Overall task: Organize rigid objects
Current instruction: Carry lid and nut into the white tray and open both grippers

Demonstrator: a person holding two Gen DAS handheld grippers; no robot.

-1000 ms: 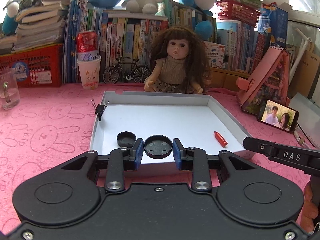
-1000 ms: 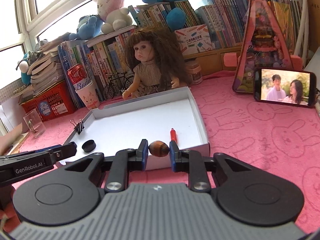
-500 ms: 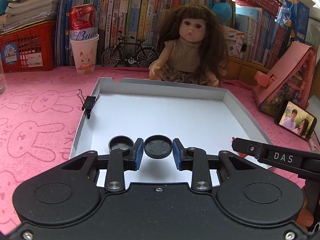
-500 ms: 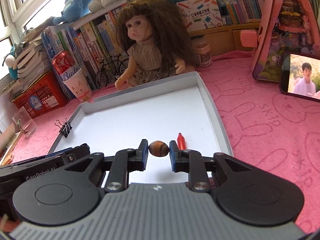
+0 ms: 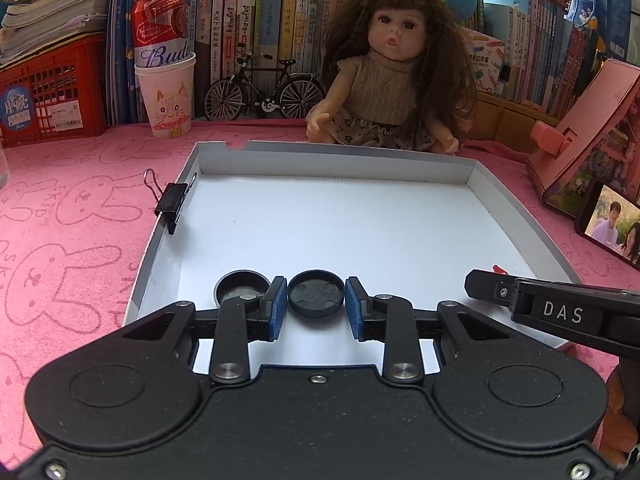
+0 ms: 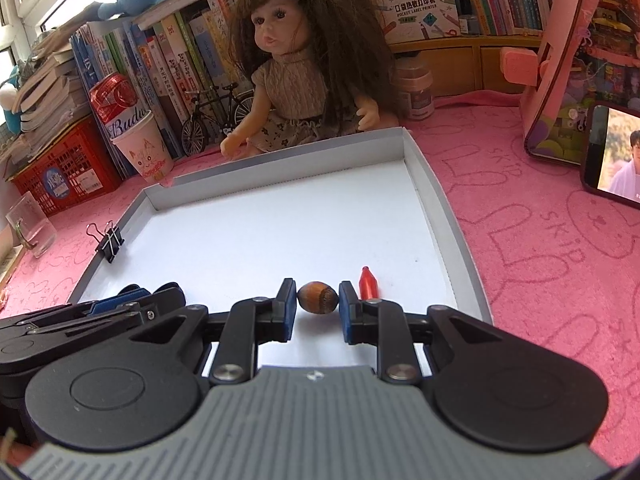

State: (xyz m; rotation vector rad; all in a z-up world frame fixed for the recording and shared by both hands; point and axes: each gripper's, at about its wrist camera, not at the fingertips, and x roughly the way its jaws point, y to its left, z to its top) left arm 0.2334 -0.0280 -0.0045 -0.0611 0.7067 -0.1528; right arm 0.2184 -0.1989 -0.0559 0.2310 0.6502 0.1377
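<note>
Setting: pink rabbit-print cloth [image 5: 72, 208], with a doll [image 5: 396, 76] and books behind the white tray [image 5: 524, 216].
Left gripper [image 5: 316, 304]: narrow, clamped on a black round cap [image 5: 316, 294], hollow face toward the camera.
Right gripper [image 6: 318, 304]: narrow, clamped on a brown nut [image 6: 319, 297], long axis crosswise between the pads.
Progress: partly done. A second black cap [image 5: 241, 287] and red piece [image 6: 369, 282] (pointing away) lie in the tray; the two held items hang above its near edge, unreleased.

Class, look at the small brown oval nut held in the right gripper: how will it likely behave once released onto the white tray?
The small brown oval nut looks rounded and smooth, so it may roll on the flat white tray. It seems hard and light, unlikely to break.
</note>
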